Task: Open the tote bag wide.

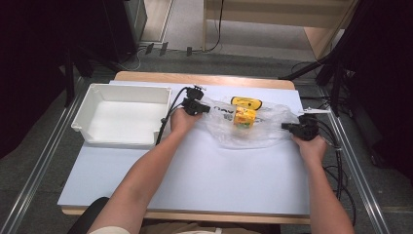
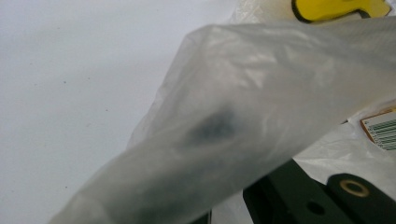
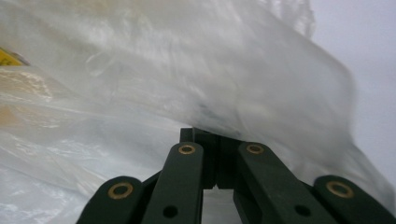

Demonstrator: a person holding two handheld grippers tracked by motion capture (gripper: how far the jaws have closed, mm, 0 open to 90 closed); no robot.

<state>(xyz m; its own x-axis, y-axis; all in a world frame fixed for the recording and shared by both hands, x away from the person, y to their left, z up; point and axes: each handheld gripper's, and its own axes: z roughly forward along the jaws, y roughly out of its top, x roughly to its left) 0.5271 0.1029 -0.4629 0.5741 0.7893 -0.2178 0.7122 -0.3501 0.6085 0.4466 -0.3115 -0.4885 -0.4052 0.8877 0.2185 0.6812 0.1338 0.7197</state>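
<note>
High view: both hand-held grippers, left and right, are pinching the bag ends shut; thin, slippery film sagging under the cartons, so edges are gripping best.

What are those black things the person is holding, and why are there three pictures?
Those are two claws, tools that a person squeezes by hand. The big picture comes from a camera above the table. The left claw and the right claw each pinch one end of a clear plastic bag. Inside the bag sits an orange carton, and at its far edge lies a yellow packet. A white bin stands at the left. The other two pictures come from little cameras riding on the claws, so the bag looks huge and blurry there. In the right claw's picture its black jaws are pressed shut on the plastic.
</note>
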